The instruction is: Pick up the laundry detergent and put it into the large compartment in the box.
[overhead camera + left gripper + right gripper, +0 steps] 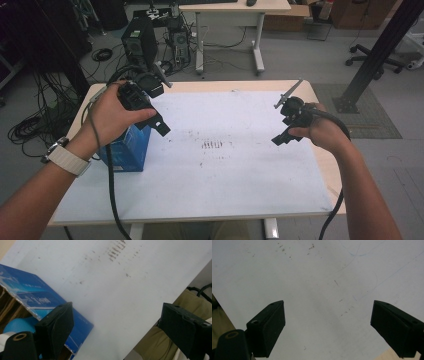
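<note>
My left gripper hangs above the left side of the table, over a blue cardboard box. In the left gripper view that gripper is open, with nothing between its jaws. The blue box lies below its left jaw with its top open, and a round light-blue object sits inside. My right gripper is held above the right part of the white sheet. In the right gripper view it is open over the bare sheet.
The white sheet covers most of the wooden table and has dark smudges near its middle. Cables trail from both grippers. Beyond the table stand a computer tower, a desk and a black post.
</note>
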### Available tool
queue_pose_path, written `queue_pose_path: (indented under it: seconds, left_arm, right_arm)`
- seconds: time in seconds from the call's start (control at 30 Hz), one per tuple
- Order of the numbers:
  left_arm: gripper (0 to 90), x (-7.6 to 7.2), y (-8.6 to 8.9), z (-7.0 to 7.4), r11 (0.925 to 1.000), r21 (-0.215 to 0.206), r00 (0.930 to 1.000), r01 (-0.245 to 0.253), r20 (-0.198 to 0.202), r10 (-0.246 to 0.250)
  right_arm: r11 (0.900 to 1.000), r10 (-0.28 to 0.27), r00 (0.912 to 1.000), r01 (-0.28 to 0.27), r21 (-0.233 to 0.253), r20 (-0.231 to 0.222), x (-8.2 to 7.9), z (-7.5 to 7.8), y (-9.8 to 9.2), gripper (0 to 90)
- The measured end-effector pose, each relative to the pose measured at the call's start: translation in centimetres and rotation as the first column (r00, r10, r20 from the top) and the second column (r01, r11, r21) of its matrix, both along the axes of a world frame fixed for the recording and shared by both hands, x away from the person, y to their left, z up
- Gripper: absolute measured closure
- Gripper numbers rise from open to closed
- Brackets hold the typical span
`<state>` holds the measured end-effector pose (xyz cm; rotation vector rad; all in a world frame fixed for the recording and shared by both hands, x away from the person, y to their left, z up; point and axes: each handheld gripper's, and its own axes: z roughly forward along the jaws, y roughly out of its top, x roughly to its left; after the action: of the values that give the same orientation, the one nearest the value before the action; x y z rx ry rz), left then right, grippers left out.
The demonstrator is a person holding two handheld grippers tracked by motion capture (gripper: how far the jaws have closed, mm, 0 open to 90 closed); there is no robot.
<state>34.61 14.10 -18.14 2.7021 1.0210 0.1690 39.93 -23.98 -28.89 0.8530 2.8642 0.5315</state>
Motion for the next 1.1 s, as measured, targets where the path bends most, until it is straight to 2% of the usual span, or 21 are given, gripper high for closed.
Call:
queue_pose_path:
  seconds: [0.13, 0.4, 0.57, 0.77, 1.1]
  left_arm:
    - [13.0, -0.2, -0.2, -0.3, 0.9995, 0.004, 0.9989, 0.031, -0.035, -0.031]
    - [12.8, -0.5, -0.7, -0.8, 0.9961, 0.012, 0.9935, 0.087, -0.075, -0.086]
    - [12.8, -0.8, -1.2, -1.2, 0.9902, 0.022, 0.9863, 0.138, -0.095, -0.135]
    - [12.8, -1.0, -1.9, -1.4, 0.9788, 0.025, 0.9742, 0.203, -0.105, -0.2]
    - [12.8, -1.4, -2.5, -2.5, 0.9663, 0.016, 0.9595, 0.257, -0.124, -0.253]
  right_arm:
    - [1.0, 0.003, 1.0, -0.003, -0.003, -0.003, 0.0, -0.1, 0.1, 12.5]
    - [1.0, 0.003, 1.0, -0.003, -0.002, 0.0, -0.1, -0.1, 0.1, 12.5]
    - [1.0, 0.0, 1.0, 0.0, 0.001, -0.001, 0.0, -0.1, 0.1, 12.5]
    - [1.0, 0.002, 1.0, -0.002, 0.002, -0.002, 0.0, -0.3, 0.1, 12.5]
    - [1.0, 0.001, 1.0, -0.001, 0.004, -0.002, 0.1, -0.4, 0.1, 12.5]
